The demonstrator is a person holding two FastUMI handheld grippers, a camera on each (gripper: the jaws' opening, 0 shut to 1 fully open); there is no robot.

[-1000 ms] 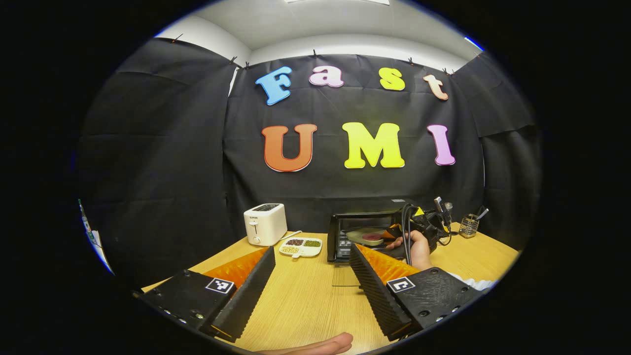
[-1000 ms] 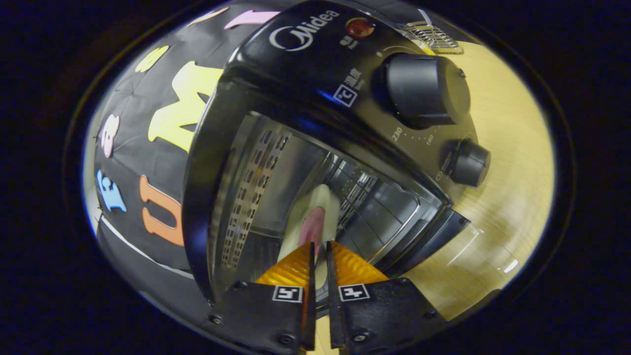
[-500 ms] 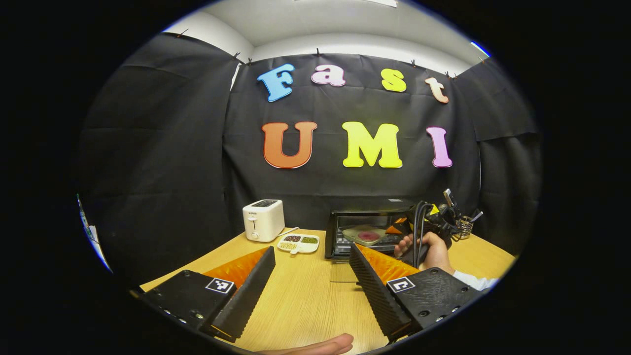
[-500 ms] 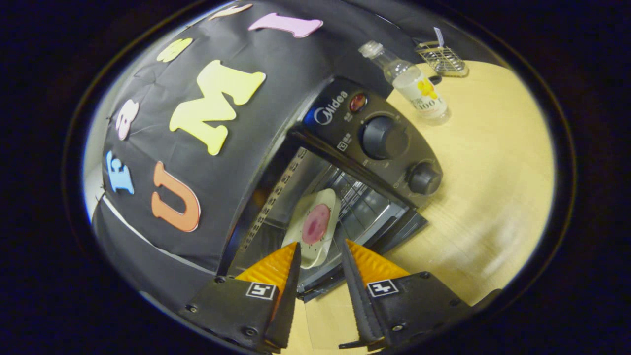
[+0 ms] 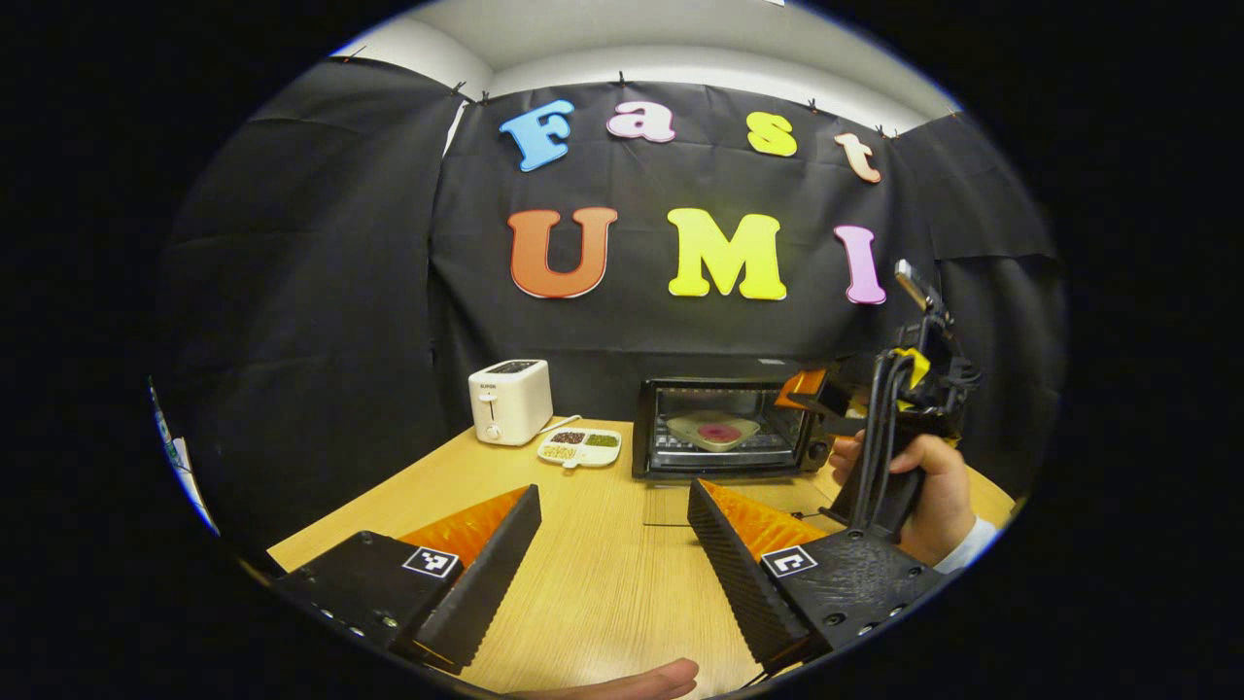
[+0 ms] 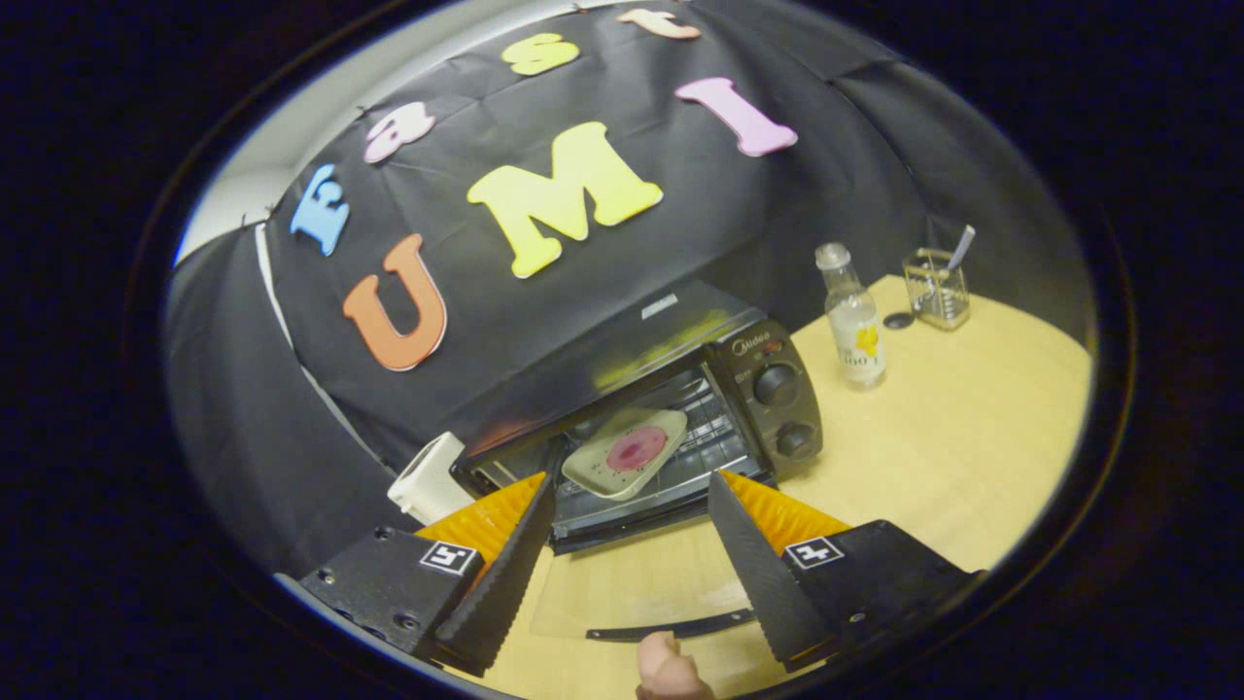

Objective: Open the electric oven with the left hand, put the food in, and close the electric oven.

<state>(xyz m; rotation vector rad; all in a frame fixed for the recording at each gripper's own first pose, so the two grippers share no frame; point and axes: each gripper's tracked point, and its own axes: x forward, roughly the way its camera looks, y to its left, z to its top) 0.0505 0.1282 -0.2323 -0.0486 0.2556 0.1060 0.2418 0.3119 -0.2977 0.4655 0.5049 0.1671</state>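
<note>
Now we count one oven (image 6: 622, 428) with its glass door (image 6: 641, 588) folded down flat, and one plate (image 6: 625, 452) of food on the rack inside.
We see two knobs on its panel, one bottle (image 6: 852, 321) and one wire holder (image 6: 935, 289) beside it, one toaster (image 5: 509, 401) and one divided dish (image 5: 580, 447) on the table (image 5: 593, 574). Both the left gripper (image 5: 612, 544) and the right gripper (image 6: 630, 554) gape wide and hold nothing; the right one stands before the oven's right side.
</note>
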